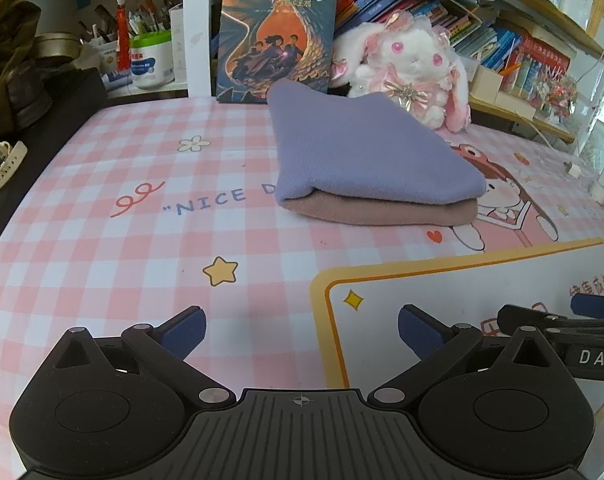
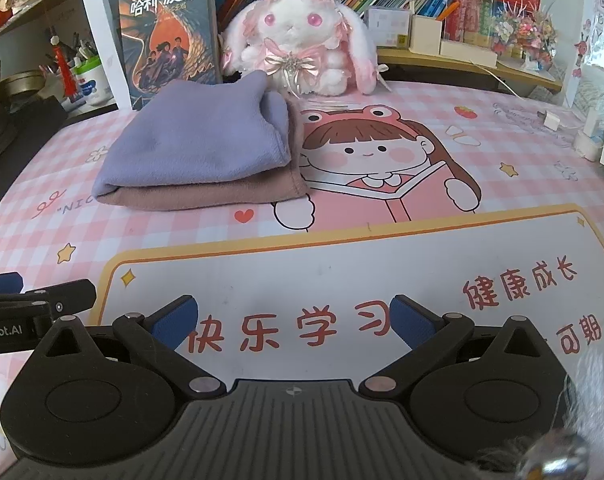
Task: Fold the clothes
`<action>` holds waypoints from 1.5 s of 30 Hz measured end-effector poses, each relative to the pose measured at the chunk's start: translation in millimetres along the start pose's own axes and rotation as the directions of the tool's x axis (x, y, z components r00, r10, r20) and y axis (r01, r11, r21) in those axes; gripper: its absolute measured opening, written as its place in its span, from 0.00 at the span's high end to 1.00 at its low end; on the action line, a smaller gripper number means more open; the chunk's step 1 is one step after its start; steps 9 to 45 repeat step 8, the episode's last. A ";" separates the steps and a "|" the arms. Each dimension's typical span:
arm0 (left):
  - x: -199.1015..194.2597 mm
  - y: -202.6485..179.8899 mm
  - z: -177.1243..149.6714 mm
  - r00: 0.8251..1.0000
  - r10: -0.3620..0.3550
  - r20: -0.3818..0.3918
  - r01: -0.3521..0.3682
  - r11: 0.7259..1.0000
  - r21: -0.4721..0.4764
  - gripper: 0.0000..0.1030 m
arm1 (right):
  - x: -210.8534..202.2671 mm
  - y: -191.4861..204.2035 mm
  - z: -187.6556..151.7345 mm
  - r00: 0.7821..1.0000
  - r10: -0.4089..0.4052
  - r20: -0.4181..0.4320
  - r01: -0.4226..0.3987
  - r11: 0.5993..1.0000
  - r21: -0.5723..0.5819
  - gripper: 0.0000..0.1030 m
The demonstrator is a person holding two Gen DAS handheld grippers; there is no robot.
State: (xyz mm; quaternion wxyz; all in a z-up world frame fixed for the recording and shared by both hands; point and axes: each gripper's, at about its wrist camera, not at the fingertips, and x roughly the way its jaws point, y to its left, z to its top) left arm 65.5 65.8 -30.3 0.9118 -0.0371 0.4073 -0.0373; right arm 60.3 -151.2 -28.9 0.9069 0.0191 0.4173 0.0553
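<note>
Nearest my left camera, the left gripper (image 1: 302, 330) hangs over the pink checked bench (image 1: 101, 264), jaws spread wide, holding and touching nothing. I find the right gripper (image 2: 293, 320) likewise spread and empty, just beside it, above the white panel of the mat (image 2: 342, 264). Both stand well apart from the clothes: a purple cloth (image 1: 366, 152) folded and stacked on a brown cloth (image 1: 382, 214), set toward the back near the book (image 1: 277, 28) and the plush rabbit (image 1: 414, 64). I judge the folding essentially done. Any remaining step is best limited to squaring the stack's edges, pinching both layers together so the top fold does not slide.
</note>
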 end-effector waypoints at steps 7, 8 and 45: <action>-1.2 -2.0 -0.1 1.000 -0.002 0.012 0.002 1.000 -0.005 0.00 | 0.4 -3.4 -0.8 1.000 0.000 -0.006 0.000 1.000 0.004 0.00; -0.7 -2.1 -0.1 1.000 -0.001 0.010 0.001 1.000 -0.006 0.00 | 0.3 -4.1 -0.8 1.000 0.000 -0.006 0.000 1.000 0.004 0.00; -0.7 -2.1 -0.1 1.000 -0.001 0.010 0.001 1.000 -0.006 0.00 | 0.3 -4.1 -0.8 1.000 0.000 -0.006 0.000 1.000 0.004 0.00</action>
